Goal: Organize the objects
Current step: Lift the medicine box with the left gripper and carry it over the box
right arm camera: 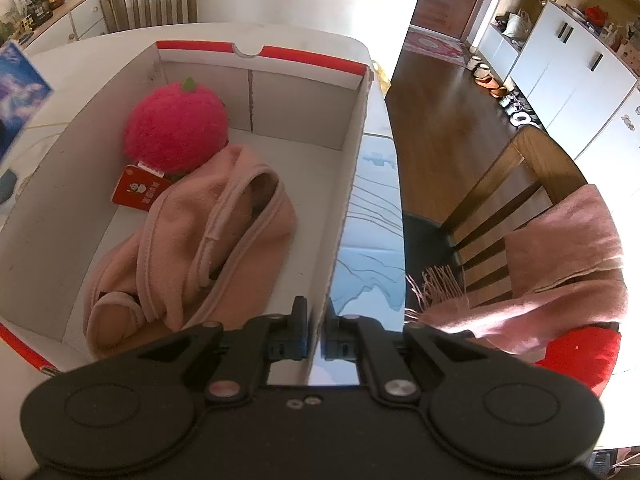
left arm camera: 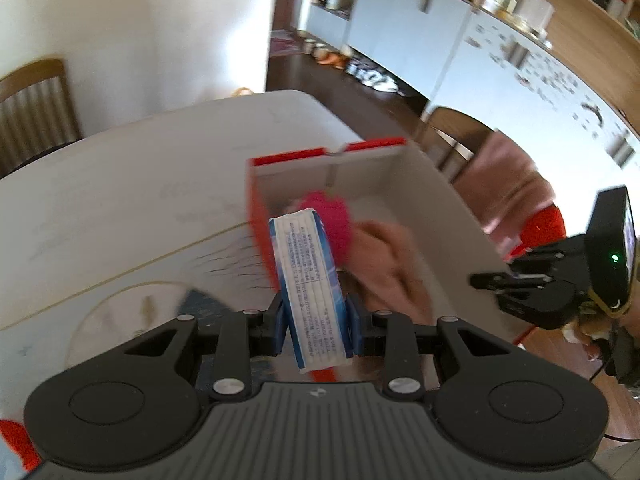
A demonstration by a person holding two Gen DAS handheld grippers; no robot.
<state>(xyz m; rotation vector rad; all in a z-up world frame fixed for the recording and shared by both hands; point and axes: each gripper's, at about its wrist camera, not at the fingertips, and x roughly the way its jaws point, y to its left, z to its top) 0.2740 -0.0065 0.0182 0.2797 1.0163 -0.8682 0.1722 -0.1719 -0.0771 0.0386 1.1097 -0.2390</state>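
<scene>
A red-and-white cardboard box stands open on the table. Inside lie a pink knitted strawberry toy with a red tag and a folded pink cloth. My left gripper is shut on a blue-and-white printed packet, held on edge above the box's near left wall. The toy and cloth show blurred beyond it. My right gripper is shut on the box's right wall, one finger inside and one outside. The packet shows at the left edge of the right wrist view.
The white table extends left of the box. A wooden chair with a pink scarf stands right of the table. Another chair is at the far side. White cabinets line the far wall.
</scene>
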